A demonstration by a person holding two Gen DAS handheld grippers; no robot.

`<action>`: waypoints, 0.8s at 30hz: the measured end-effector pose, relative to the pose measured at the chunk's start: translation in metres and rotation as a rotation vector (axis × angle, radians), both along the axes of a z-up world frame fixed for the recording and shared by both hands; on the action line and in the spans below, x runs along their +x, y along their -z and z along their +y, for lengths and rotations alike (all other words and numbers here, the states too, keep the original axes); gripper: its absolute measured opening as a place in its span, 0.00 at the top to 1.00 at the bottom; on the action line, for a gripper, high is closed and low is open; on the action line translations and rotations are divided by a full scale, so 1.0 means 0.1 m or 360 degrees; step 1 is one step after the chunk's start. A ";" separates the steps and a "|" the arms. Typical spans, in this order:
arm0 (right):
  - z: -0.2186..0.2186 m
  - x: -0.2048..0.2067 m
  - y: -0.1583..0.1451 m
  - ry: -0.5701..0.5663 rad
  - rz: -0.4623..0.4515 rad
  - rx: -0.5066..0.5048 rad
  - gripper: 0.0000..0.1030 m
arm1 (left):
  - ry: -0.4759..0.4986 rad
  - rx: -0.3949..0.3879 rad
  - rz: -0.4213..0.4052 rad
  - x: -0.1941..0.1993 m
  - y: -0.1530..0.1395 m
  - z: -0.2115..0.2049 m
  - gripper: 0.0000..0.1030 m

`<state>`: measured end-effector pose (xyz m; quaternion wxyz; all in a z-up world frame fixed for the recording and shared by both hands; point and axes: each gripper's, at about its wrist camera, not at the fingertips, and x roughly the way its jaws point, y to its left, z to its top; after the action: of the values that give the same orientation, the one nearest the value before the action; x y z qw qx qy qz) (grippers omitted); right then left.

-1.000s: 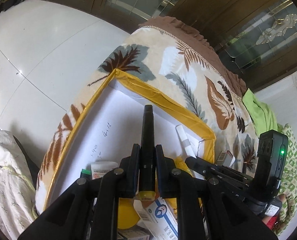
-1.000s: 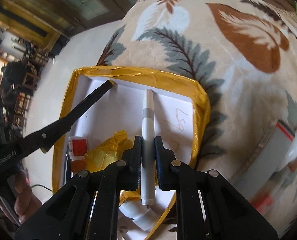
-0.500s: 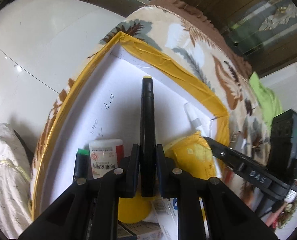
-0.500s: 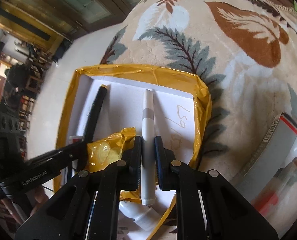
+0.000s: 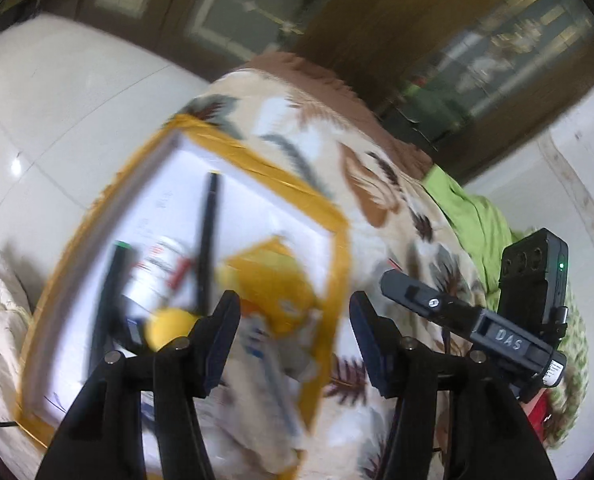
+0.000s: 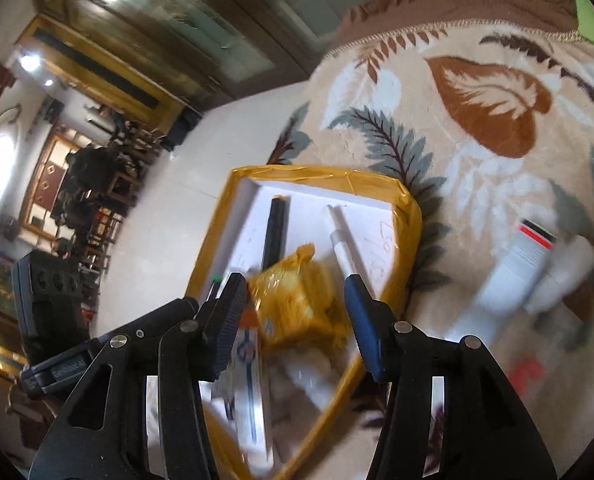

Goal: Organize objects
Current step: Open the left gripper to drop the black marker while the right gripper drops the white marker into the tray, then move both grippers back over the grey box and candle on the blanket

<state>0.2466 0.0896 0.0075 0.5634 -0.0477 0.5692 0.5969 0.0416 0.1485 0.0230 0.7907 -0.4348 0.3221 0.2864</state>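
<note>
Both pens are now lying released in the tray, where a second ago each was being pinched. The left gripper is opening, nothing between its jaws; the black pen is resting at centre left of its frame. The right gripper is opening likewise, empty; the white pen is lying at frame centre, beside the yellow bag. Judgement: two items are being filed; a white bottle is remaining outside on the blanket. Legible: "DAS" on the right tool in the left view; other labels are blurred.
</note>
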 end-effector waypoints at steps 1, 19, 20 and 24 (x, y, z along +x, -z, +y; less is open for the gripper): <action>-0.12 0.05 -0.02 0.0013 -0.0018 -0.0002 0.50 | 0.0039 0.0018 0.0012 0.08 -0.02 -0.08 0.45; -2.08 1.26 0.21 0.0492 -0.0258 -0.0225 0.50 | 0.0460 0.0161 0.0366 1.67 0.33 -0.75 0.45; -2.13 1.30 0.21 0.0520 -0.0282 -0.0236 0.50 | 0.0449 0.0167 0.0396 1.71 0.37 -0.74 0.45; -2.15 1.42 0.25 0.0565 -0.0246 -0.0223 0.50 | 0.0436 0.0151 0.0471 1.79 0.52 -0.63 0.45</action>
<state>0.3886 -0.1258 -0.0178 0.6970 -0.0314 0.5640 0.4417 0.2206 0.0856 -0.0294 0.7858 -0.3024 0.4770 0.2518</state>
